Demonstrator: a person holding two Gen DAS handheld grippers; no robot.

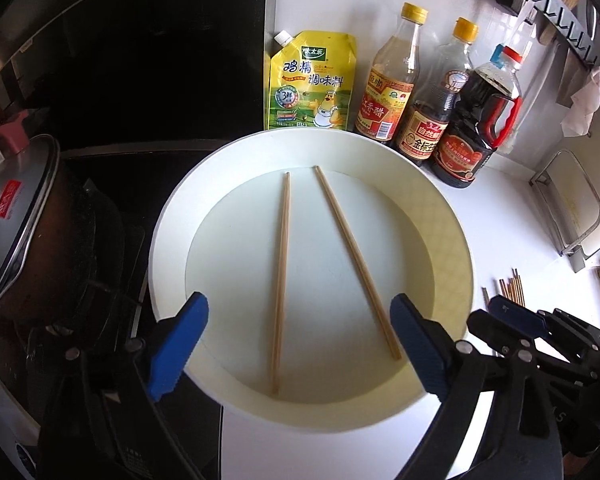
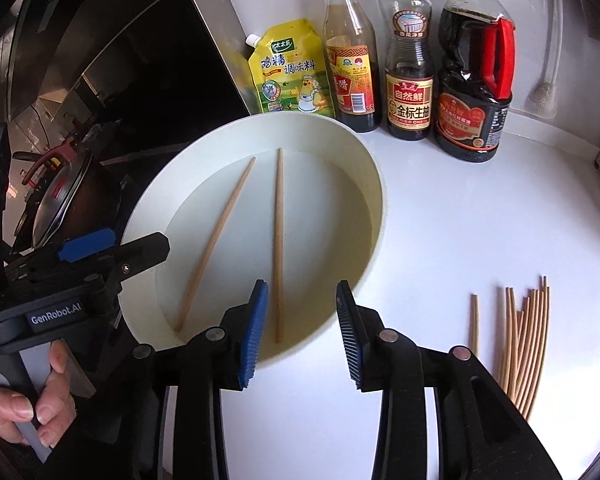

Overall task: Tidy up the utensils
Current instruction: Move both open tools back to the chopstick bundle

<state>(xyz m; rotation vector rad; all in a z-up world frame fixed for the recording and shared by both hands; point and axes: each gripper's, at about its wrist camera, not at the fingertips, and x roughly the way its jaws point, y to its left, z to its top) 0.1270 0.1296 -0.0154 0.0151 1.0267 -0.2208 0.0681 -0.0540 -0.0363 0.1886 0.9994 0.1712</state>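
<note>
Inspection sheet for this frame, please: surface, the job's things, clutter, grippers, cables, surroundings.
Surface: white countertop, bare between items.
Job's things: two wooden chopsticks lying apart inside the round white basin; loose bundle of wooden chopsticks on the counter right of it.
Clutter: yellow seasoning pouch, three sauce bottles behind the basin.
Grippers: left gripper open, empty; right gripper open, empty.
Cables: nothing seen.
Surroundings: lidded dark pot on the stove, wall hook rail.

I am in a home kitchen: beyond my jaws a white counter [image 2: 460,208] carries a seasoning pouch [image 2: 290,70] and three sauce bottles [image 2: 410,60]; left of them, a lidded pot [image 1: 24,220] on a stove.
</note>
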